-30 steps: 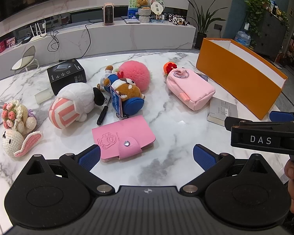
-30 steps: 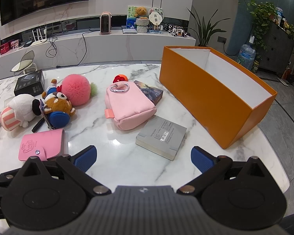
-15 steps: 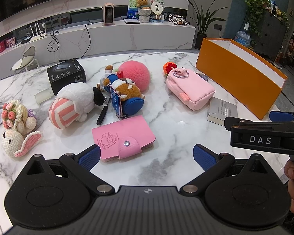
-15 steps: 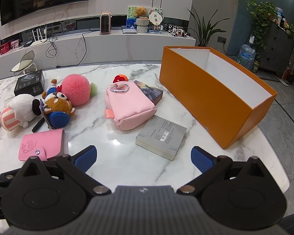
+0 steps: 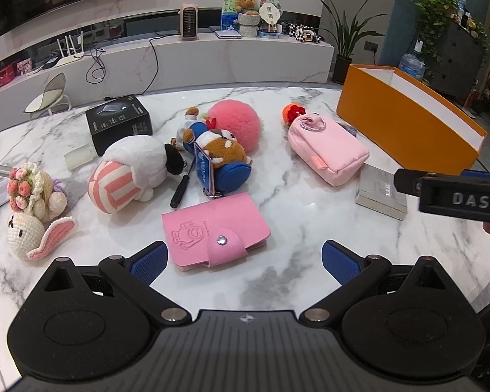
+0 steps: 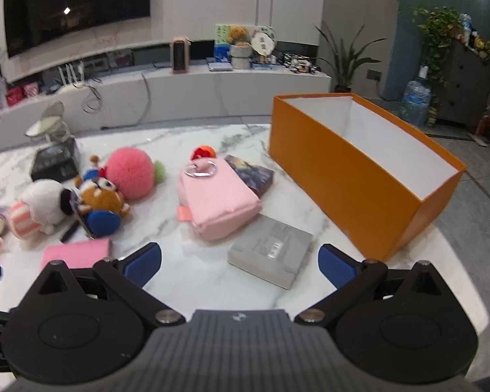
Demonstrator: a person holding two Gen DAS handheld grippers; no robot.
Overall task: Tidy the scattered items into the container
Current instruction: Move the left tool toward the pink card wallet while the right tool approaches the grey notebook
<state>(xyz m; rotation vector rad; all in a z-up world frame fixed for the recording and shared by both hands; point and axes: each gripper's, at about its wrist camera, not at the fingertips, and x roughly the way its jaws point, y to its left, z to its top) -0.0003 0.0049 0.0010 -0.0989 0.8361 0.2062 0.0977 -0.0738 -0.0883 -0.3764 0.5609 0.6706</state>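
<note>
Both grippers, left gripper (image 5: 243, 258) and right gripper (image 6: 238, 261), hover with jaws released (nothing grasped), since toys lie scattered beside the empty orange box (image 6: 359, 176).

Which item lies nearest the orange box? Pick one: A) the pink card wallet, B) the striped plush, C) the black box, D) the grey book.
D: the grey book lies flat on the marble table just beside the orange box, closer than any other option.
</note>
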